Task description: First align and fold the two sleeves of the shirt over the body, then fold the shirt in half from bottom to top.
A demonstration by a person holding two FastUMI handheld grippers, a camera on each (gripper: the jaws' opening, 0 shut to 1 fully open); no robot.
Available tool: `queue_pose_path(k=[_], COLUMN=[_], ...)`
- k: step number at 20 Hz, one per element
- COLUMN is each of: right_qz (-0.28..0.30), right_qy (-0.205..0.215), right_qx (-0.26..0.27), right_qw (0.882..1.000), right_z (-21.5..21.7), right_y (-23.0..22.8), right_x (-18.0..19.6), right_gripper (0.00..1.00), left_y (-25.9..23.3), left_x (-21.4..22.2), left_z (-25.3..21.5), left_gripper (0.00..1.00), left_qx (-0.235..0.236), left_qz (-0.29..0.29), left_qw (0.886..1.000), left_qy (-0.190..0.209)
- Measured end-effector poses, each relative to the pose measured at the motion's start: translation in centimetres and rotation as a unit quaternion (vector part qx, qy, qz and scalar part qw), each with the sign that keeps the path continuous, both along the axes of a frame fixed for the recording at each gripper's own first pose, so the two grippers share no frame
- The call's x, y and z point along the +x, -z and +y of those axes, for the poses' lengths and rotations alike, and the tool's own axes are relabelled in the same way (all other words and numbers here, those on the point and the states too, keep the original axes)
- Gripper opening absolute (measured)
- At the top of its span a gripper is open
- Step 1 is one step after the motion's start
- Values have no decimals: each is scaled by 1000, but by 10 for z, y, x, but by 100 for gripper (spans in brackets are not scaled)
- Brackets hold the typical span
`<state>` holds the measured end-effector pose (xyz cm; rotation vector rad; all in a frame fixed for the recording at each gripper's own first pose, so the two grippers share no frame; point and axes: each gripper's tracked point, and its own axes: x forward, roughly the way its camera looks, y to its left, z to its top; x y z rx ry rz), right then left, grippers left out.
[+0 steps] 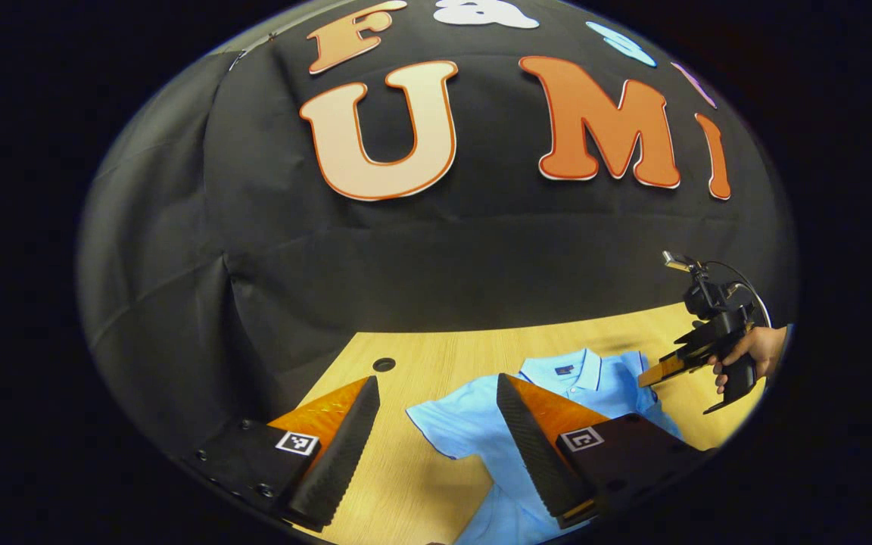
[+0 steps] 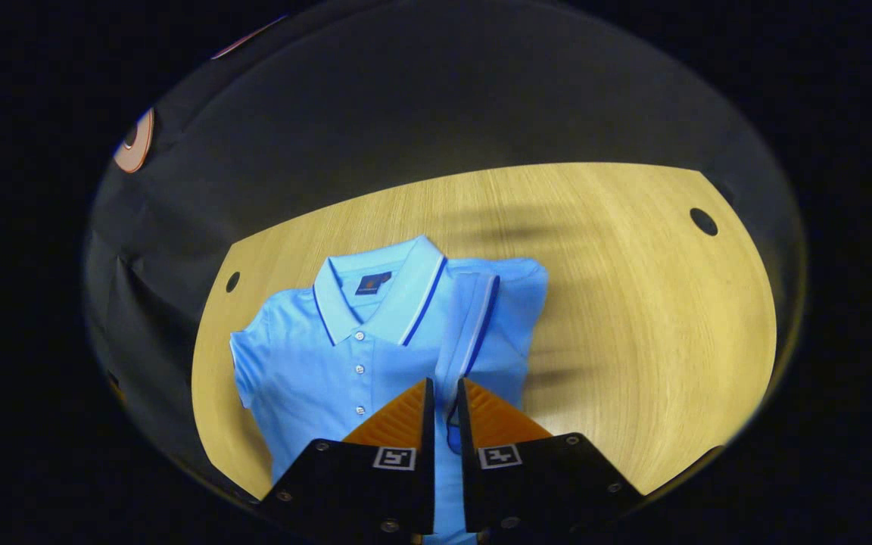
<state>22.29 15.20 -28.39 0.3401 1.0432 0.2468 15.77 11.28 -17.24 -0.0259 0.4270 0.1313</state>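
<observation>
The shirt [image 2: 330,356], a light blue polo with a ribbed collar edged in darker blue and a row of small white buttons, lies face up on the wooden table [image 2: 633,318], near its left side in the right gripper view. That view shows one sleeve [image 2: 474,325] already folded over the body, its striped cuff lying beside the collar, while the opposite sleeve sticks out flat toward the table edge. The right gripper [image 2: 443,393] hovers low over the folded sleeve, its fingers drawn almost together with a thin gap; whether they pinch cloth I cannot tell. The left gripper view shows the left gripper [image 1: 436,401] spread wide above the flat sleeve, ridged pads [image 1: 534,446] facing inward, and farther off a hand [image 1: 754,352] holding the other gripper over the shirt's far shoulder
</observation>
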Motion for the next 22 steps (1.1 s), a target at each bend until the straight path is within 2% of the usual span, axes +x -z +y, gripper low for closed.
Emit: queue_pose_path(k=[3, 4, 5, 9, 11, 14, 19, 22], right_qz=[-12, -16, -19, -48, -63, -76, -105, -110], right_qy=[-14, -15, -16, -8, 7, 23, 42, 57], right_qx=[6, 2, -4, -35, -48, -63, -88, -96], right_qw=[1000, 1000, 1000, 998, 997, 995, 990, 988], right_z=[9, 8, 5, -13, -24, -42, -66, -76], right_y=[-10, -13, -15, -28, -34, -38, -47, -52], right_x=[-5, -6, -8, -16, -19, -33, -58, -72], right_gripper=[18, 12, 24, 36, 49, 73, 83, 85], left_y=[18, 25, 35, 74, 100, 131, 192, 214], left_x=[12, 16, 17, 30, 35, 42, 50, 55], left_z=[-3, -5, -2, -2, 3, 9, -2, 4], left_gripper=[100, 100, 100, 100, 97, 100, 97, 98], left_qx=[-34, -43, -55, -85, -92, -128, -184, -184], left_qz=[24, 35, 47, 107, 142, 191, 285, 314], left_qw=[999, 998, 997, 990, 985, 973, 940, 931], left_qy=[20, 24, 29, 42, 37, 34, 40, 37])
